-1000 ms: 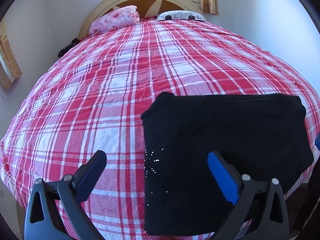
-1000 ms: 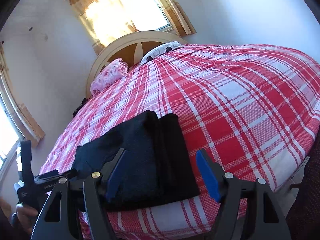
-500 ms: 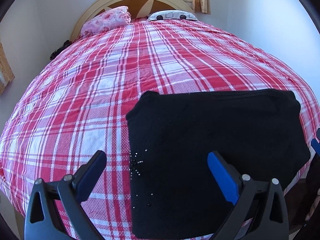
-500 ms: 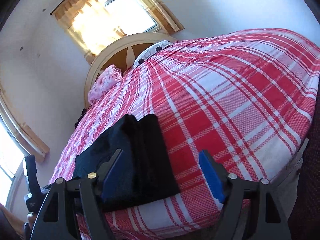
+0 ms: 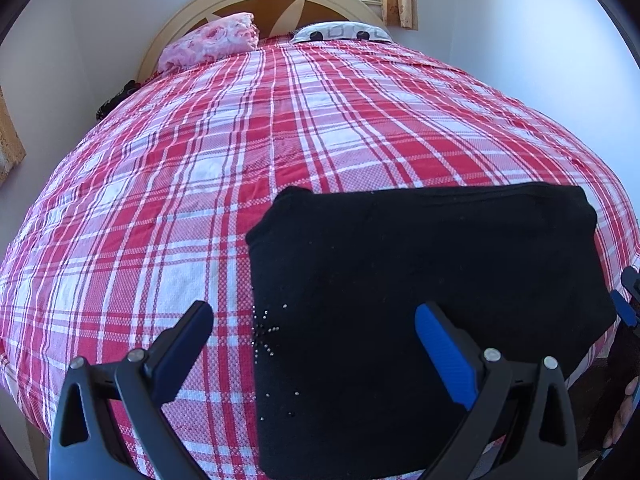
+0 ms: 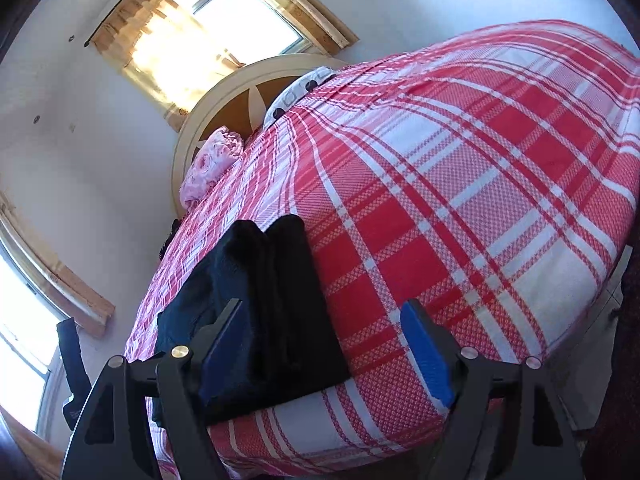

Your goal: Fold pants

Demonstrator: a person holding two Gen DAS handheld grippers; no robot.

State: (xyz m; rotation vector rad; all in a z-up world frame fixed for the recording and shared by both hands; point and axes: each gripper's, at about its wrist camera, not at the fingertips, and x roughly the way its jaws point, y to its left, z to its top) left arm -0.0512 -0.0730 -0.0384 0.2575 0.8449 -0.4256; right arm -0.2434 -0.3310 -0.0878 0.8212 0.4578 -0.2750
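Now the black pants (image 5: 420,292) lie folded into a thick rectangle at the near edge of the red plaid bed (image 5: 248,152). Left gripper (image 5: 316,344) hovers above them, jaws spread and empty; right gripper (image 6: 324,344) hangs over their right end, likewise spread, grasping nothing

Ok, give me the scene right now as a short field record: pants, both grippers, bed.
pants: black, folded into a compact rectangle, lying flat near the foot edge of the bed
left gripper: open, empty, above the pants' left edge
right gripper: open, empty, at the pants' right end
bed: red and white plaid cover, two pillows at the headboard
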